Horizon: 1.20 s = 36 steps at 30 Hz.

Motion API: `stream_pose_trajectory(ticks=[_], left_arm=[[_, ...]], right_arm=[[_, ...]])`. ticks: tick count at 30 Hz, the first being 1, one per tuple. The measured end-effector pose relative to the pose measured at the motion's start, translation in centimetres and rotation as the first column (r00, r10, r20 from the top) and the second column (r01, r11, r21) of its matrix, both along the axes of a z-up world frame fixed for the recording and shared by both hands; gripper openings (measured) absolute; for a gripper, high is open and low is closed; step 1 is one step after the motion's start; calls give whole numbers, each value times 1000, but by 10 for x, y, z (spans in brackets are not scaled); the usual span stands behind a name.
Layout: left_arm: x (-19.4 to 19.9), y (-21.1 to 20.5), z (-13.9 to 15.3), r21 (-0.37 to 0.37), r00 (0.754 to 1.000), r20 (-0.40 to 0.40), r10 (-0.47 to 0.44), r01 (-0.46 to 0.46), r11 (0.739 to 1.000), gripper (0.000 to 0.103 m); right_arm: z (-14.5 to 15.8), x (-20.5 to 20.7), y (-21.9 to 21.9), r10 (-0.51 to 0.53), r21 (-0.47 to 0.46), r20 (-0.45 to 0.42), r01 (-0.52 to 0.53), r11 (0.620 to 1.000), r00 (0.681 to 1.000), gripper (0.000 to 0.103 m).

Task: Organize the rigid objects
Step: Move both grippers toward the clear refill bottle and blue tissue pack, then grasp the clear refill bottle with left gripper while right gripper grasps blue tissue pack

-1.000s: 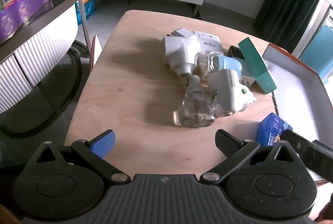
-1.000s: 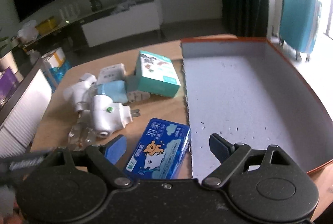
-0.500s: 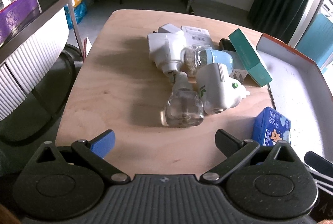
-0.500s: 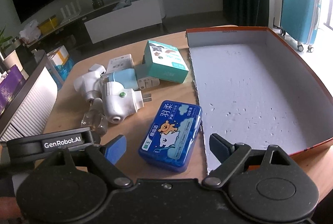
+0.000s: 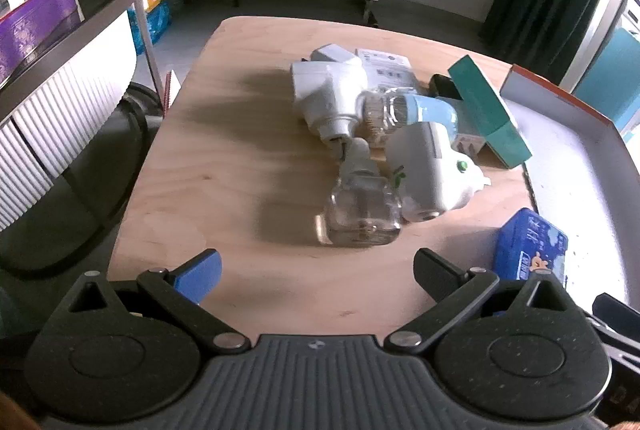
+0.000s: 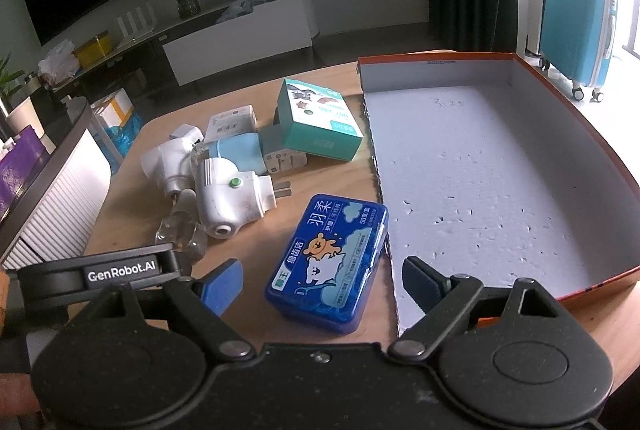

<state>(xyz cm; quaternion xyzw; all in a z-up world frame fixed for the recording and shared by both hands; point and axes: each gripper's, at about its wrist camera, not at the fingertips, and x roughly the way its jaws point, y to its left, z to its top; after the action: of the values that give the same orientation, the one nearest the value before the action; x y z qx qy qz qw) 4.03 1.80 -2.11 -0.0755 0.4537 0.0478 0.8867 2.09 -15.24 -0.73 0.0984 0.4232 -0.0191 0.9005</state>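
Note:
A pile of small items lies on the wooden table (image 5: 224,158): a clear glass bottle (image 5: 360,218), a white plug-in device with a green dot (image 5: 428,174), another white plug (image 5: 328,90), a light-blue device (image 5: 428,110) and a teal box (image 5: 488,110). A blue case with a bear picture (image 6: 332,258) lies beside the white-lined tray with an orange rim (image 6: 500,166). My left gripper (image 5: 316,270) is open, just short of the glass bottle. My right gripper (image 6: 320,284) is open, its fingers straddling the near end of the blue case.
The left gripper's black body (image 6: 92,276) shows at the right wrist view's lower left. A white ribbed cabinet (image 5: 52,114) stands left of the table, a blue suitcase (image 6: 576,18) beyond the tray. Bare tabletop lies left of the pile.
Both grippers have drawn back a little and lifted. The blue case now shows whole in the right wrist view. Nothing on the table moved.

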Motion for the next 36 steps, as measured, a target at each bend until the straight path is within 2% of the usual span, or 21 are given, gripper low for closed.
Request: stream_pose_trajectory(ticks=[16, 22, 23, 24, 25, 27, 28, 31, 34, 36], left_arm=[[30, 0, -14, 26, 1000, 19, -15, 15, 1000, 103], [39, -4, -23, 87, 998, 43, -49, 45, 995, 102], [38, -6, -23, 102, 996, 56, -63, 57, 993, 98], [37, -7, -23, 118, 995, 69, -77, 68, 991, 87], [34, -8, -22, 133, 992, 85, -91, 79, 988, 81], [28, -9, -20, 129, 988, 112, -110, 95, 987, 56], [25, -8, -19, 121, 987, 120, -110, 96, 988, 52], [19, 0, -17, 57, 987, 128, -101, 95, 994, 51], [13, 5, -16, 23, 988, 127, -84, 82, 996, 51], [8, 6, -15, 13, 989, 126, -78, 77, 997, 51]], right_arm=[[-3, 2, -6, -8, 12, 4, 8, 1000, 1000, 102], [-7, 4, -5, -5, 24, -11, 5, 1000, 1000, 102], [-7, 5, -6, -8, 32, -17, 9, 999, 1000, 102], [-9, 6, -6, -10, 40, -24, 11, 999, 1000, 102], [-10, 7, -6, -14, 47, -29, 15, 999, 999, 102], [-12, 9, -6, -25, 61, -44, 27, 998, 999, 102], [-13, 10, -6, -25, 73, -50, 29, 997, 998, 102], [-17, 17, -6, -39, 107, -66, 46, 993, 997, 102], [-21, 27, 3, -55, 55, -62, 58, 997, 997, 103], [-26, 37, 12, -52, -21, -90, 50, 999, 995, 103]])
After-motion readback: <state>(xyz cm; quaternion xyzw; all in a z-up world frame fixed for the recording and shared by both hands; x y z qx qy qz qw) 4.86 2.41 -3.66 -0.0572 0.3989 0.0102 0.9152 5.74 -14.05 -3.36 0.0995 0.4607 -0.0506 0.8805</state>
